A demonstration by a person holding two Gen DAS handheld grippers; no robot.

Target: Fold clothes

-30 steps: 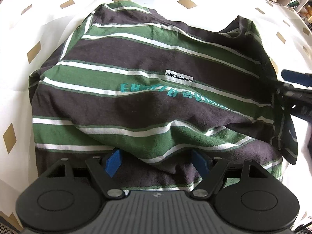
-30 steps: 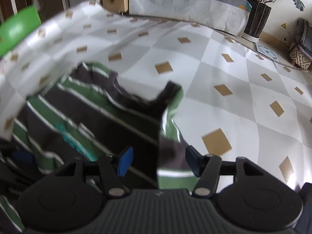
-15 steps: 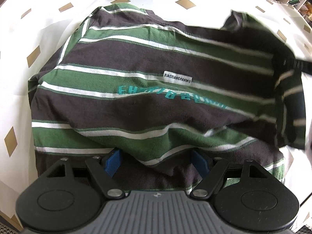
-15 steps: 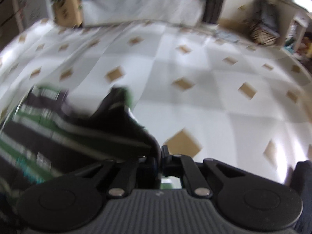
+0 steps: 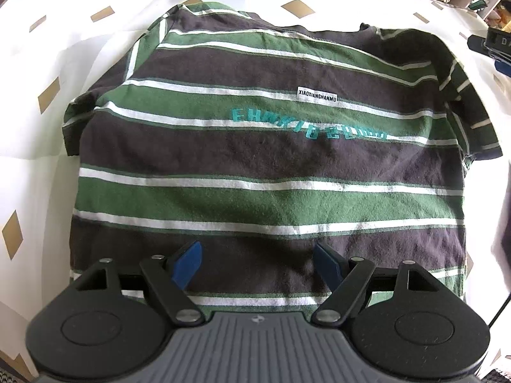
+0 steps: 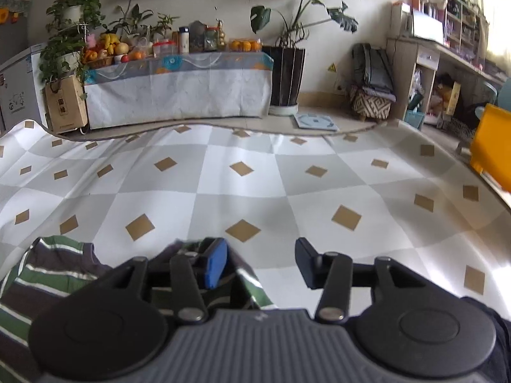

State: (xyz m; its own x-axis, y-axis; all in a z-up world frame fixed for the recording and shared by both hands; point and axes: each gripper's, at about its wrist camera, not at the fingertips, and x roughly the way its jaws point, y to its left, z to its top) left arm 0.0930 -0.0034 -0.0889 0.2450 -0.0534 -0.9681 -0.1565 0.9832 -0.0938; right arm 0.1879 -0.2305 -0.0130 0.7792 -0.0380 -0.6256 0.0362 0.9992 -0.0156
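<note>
shirt laid flat, sleeve just let go: the next grab is where it could slip

the striped t-shirt [image 5: 265, 159] lies spread on the checked cloth [image 5: 38, 48] that covers the table, front up, with its white name tag [image 5: 317, 94] and teal lettering near the middle of the chest. everything below is placed against that shirt.

the left gripper [image 5: 257, 263] hangs over the shirt's near hem, pointing steeply down, its fingers spread wide with only flat fabric showing between them; nothing is pinched. the right gripper [image 6: 260, 263] sits at the shirt's right sleeve edge, and its fingers are opening. the sleeve cloth lies under and just beside its blue pad [image 6: 215, 266], but the pads do not press on it, so the sleeve looks released.

what could go wrong, as a judgement:
- the right sleeve [image 5: 469, 121] is still a little rumpled and angled off the body. folding over it as it lies would likely trap a crease.
- the blue pad is close to the loose sleeve cloth. drawing away low could snag it and drag the sleeve out of line.
- the left fingers stand over a single smooth layer. closing there may catch only the top layer, so the hem would lift unevenly.
- the checked cloth itself has soft ripples and could bunch if a finger scrapes it.
</note>
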